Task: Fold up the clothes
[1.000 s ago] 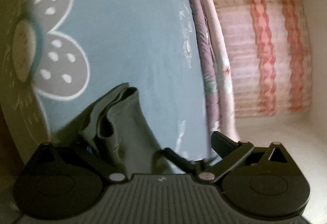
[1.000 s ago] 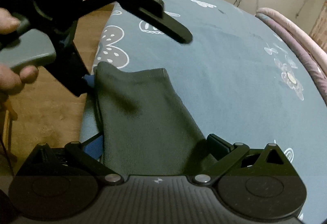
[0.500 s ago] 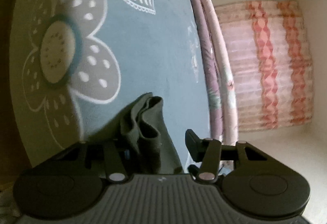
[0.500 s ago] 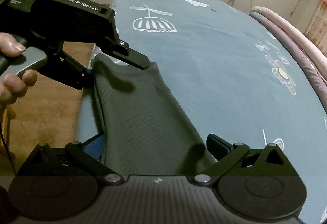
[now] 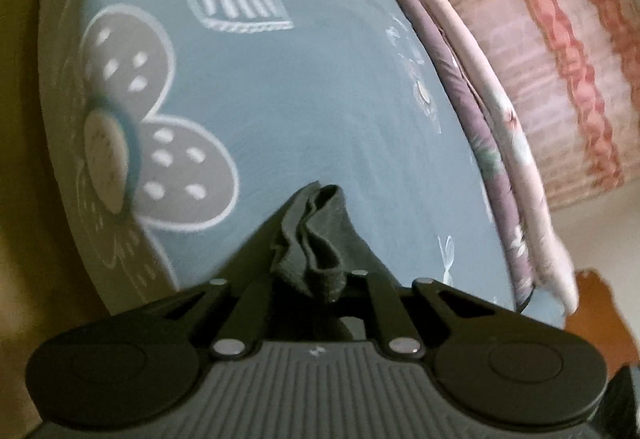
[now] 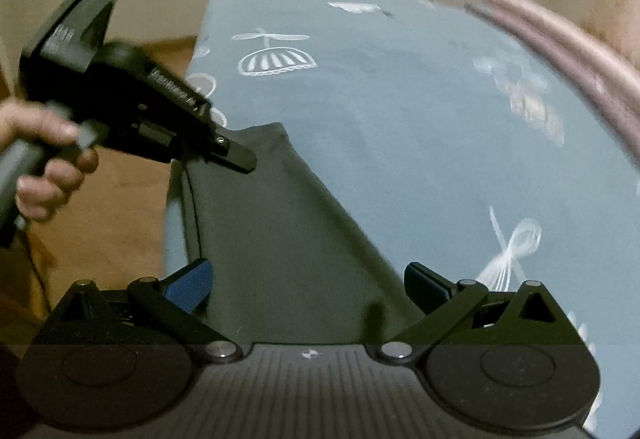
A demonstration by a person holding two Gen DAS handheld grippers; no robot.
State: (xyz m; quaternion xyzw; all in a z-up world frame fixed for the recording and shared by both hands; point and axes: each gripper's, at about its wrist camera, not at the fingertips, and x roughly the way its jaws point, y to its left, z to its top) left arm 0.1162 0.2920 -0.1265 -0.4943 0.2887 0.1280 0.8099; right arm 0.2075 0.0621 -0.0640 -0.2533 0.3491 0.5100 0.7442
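Beside bedspread [image 6: 400, 111] edge, garment [image 6: 280, 239] corner in closing left gripper [image 5: 316, 239]

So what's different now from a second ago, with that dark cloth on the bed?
The left gripper was wide open beside the dark green garment; its jaws have been closing and now pinch a bunched corner of it, lifted slightly off the blue bedspread. The right gripper has stayed open, the cloth lying between its fingers, unpinched. The garment remains spread on the bed.
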